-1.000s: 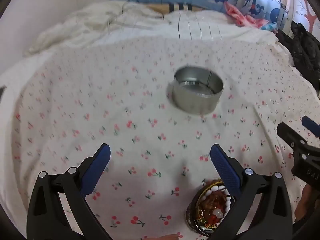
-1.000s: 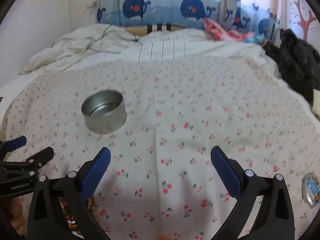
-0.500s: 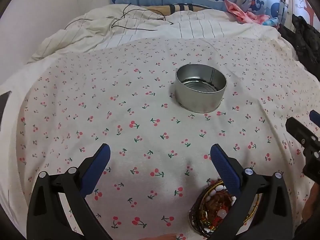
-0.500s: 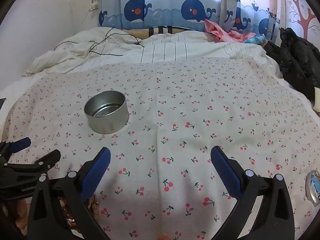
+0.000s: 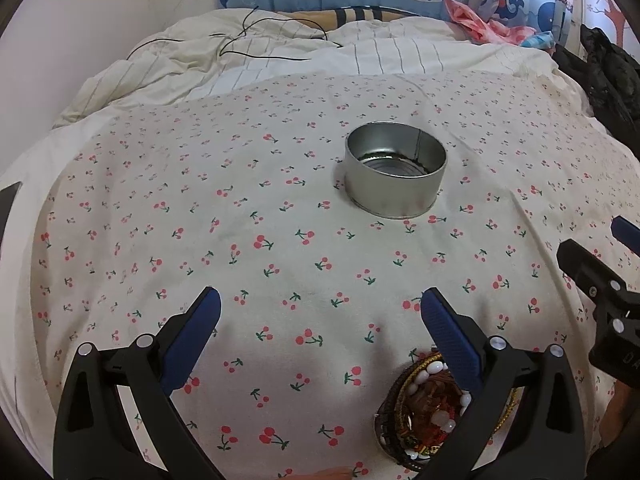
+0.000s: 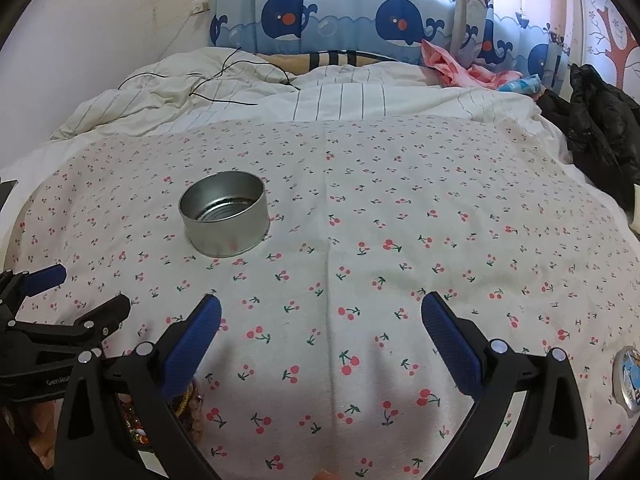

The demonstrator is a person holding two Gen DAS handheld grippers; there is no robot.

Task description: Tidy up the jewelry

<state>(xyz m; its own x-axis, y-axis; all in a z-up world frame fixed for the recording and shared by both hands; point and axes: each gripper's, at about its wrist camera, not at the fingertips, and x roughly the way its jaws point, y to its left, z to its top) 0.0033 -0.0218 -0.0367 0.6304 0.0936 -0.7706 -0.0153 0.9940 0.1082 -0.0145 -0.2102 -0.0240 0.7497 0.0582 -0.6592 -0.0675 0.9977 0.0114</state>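
On the cherry-print sheet, low and right of centre in the left wrist view: a pile of jewelry, beaded bracelets coiled in a round heap, partly hidden behind the right finger of the left gripper. No clear long axis to the heap; roughly circular. Left gripper jaws wide apart, nothing between them, the heap sitting under and just inside the right finger rather than centred in the gap. Farther ahead and well apart from the heap, an open round tin, upright, no jewelry visible inside. Right gripper likewise wide open and empty, the heap only at its lower left edge, beside the left tool. Nearer by judgement: the left gripper; likely a small shift rightward and down to centre the heap before closing
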